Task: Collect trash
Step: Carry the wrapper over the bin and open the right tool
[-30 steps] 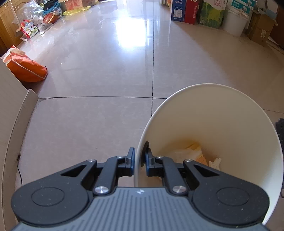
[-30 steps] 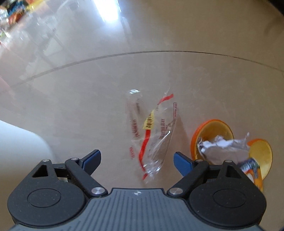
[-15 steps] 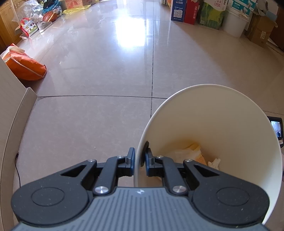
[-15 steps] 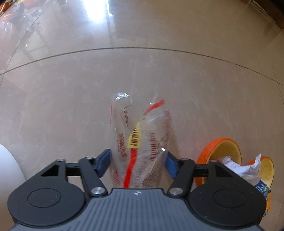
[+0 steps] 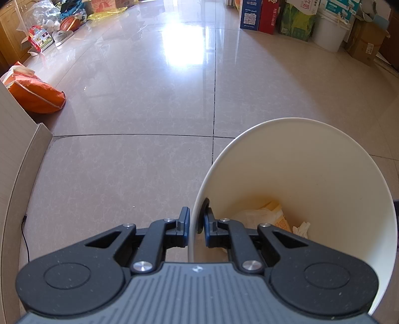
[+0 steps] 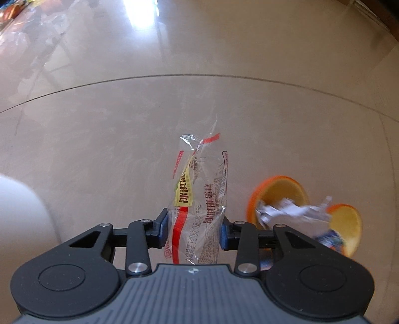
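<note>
Partway through: left gripper (image 5: 195,225) pinching the rim of the white bin (image 5: 311,159) already holding some scraps, right gripper (image 6: 193,230) closing around the clear wrapper (image 6: 199,197), orange peels (image 6: 281,189) and crumpled paper (image 6: 286,210) waiting on the floor (image 6: 99,139).

We see a glossy beige tiled floor (image 5: 139,104) with dark grout lines and bright window glare (image 5: 184,47); cardboard boxes (image 5: 259,13) line the far wall.
</note>
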Demonstrator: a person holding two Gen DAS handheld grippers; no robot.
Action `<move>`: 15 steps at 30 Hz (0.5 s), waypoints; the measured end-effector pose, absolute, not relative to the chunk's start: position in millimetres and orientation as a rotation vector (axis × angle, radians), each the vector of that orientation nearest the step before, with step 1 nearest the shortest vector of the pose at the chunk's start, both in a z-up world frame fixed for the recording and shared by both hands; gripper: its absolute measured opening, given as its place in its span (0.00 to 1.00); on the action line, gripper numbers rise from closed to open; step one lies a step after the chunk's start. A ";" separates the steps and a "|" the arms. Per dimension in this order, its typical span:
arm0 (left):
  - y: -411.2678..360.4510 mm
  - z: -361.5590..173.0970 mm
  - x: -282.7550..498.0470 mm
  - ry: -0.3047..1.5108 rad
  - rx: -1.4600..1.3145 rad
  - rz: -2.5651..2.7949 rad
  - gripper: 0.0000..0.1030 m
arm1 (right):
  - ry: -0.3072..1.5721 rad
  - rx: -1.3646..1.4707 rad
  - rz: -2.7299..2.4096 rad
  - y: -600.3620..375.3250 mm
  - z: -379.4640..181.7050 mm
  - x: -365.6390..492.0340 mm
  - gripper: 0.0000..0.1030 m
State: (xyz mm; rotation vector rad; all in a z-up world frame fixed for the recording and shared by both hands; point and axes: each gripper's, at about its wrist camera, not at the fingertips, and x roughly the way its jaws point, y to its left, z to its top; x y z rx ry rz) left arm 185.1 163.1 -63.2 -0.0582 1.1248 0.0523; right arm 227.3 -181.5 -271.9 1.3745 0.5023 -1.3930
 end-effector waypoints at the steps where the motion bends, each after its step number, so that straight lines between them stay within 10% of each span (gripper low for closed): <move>1: 163.1 -63.1 185.3 1.125 -0.059 0.053 0.09 | 0.501 1.362 -1.395 -174.3 -262.8 224.9 0.41; 15: 156.3 -61.4 188.4 1.132 -0.057 0.070 0.09 | 0.392 1.115 -1.341 -91.0 -65.3 227.5 0.42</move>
